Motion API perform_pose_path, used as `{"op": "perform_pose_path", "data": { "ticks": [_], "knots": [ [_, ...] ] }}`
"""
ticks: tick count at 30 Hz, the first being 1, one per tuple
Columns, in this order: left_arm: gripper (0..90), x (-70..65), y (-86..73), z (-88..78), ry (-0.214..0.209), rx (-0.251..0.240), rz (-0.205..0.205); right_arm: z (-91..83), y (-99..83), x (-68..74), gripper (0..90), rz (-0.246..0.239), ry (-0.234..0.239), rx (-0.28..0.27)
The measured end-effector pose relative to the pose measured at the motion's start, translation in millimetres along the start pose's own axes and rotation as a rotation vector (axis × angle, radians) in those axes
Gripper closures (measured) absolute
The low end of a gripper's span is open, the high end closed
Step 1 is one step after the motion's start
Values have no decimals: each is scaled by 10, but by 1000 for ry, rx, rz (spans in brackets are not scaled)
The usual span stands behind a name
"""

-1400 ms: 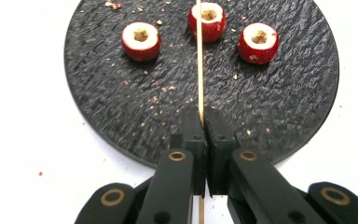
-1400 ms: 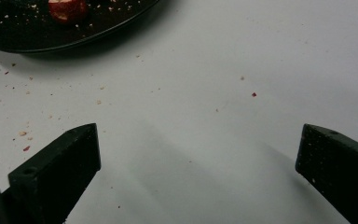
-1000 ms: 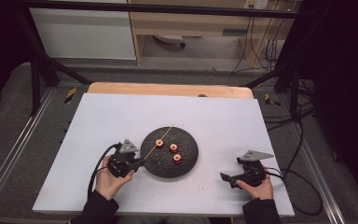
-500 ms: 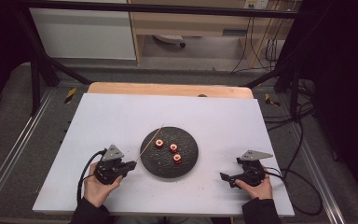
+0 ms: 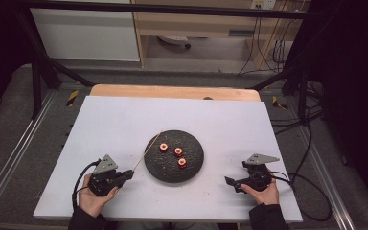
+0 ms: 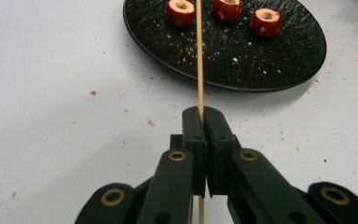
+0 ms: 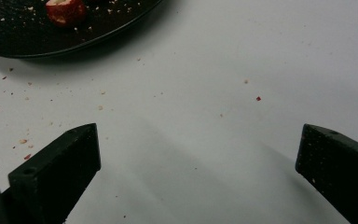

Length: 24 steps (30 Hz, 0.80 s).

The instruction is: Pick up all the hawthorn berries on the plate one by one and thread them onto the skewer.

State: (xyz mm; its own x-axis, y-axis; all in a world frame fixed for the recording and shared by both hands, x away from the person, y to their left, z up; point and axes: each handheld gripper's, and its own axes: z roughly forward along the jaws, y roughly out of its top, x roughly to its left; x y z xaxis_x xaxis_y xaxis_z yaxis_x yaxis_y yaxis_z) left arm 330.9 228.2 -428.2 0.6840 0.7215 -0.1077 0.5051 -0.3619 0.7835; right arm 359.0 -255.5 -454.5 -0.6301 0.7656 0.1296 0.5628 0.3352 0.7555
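High view: at the lower left of the frame, the left gripper (image 5: pixel 124 174) pinches the near end of a thin wooden skewer (image 5: pixel 147 151), whose tip slants up and right over the rim of a round black plate (image 5: pixel 194 168) at centre. Three red, hollowed fruit pieces (image 5: pixel 178 152) sit in a loose diagonal on the plate, apart from one another. At lower right, the right gripper (image 5: pixel 231 182) rests low on the white table (image 5: pixel 124 120), well clear of the plate, apparently waiting its turn.

Left gripper view: the two black jaws are pressed together on the skewer (image 6: pixel 199 70), which runs straight up the frame and passes between two fruit pieces (image 6: pixel 181 11) on the plate (image 6: pixel 284 65), likely lined up for threading. Crumbs speckle plate and table.

Right gripper view: the jaws stand wide apart with nothing between them, only bare table (image 7: pixel 205 116); the plate's edge (image 7: pixel 74 44) and one fruit piece (image 7: pixel 65 10) occupy the upper left.
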Motion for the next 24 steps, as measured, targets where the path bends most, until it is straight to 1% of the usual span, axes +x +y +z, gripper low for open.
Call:
{"op": "perform_pose_path", "data": {
  "ticks": [2, 4, 6, 13, 16, 17, 18, 19, 20, 21, 22, 23, 24],
  "knots": [
    [882, 3, -7, -5, -2, -2, -1, 11, 14, 14, 7, -1, 0, 4],
    [882, 12, -24, -26, -4, -17, 0, 22, 31, 25, 7, 8, 5, 4],
    [882, 15, -43, -38, -5, -24, 4, 27, 46, 39, 7, 3, 0, 10],
    [882, 9, -72, -46, -16, -28, 10, 31, 121, 99, 7, -5, 0, 11],
    [882, -3, -84, -52, -25, -30, 15, 49, 195, 163, 8, -4, 4, 4],
    [882, -3, -84, -52, -25, -30, 15, 49, 195, 163, 8, -4, 4, 4],
    [882, -4, -87, -54, -26, -33, 14, 54, 240, 188, 7, -9, 12, 4],
    [882, -4, -89, -56, -30, -33, 15, 54, 240, 188, 7, -9, 12, 4],
    [882, -13, -96, -59, -31, -35, 20, 61, 285, 226, 7, -12, 16, 5],
    [882, -13, -96, -59, -31, -35, 20, 61, 285, 226, 7, -12, 16, 5],
    [882, -17, -104, -63, -32, -32, 26, 71, 333, 268, 7, -23, 21, 6],
    [882, -17, -104, -63, -32, -32, 26, 71, 333, 268, 7, -23, 21, 6],
    [882, -10, -115, -68, -36, -33, 25, 77, 384, 305, 6, -31, 22, 10]
  ]
}}
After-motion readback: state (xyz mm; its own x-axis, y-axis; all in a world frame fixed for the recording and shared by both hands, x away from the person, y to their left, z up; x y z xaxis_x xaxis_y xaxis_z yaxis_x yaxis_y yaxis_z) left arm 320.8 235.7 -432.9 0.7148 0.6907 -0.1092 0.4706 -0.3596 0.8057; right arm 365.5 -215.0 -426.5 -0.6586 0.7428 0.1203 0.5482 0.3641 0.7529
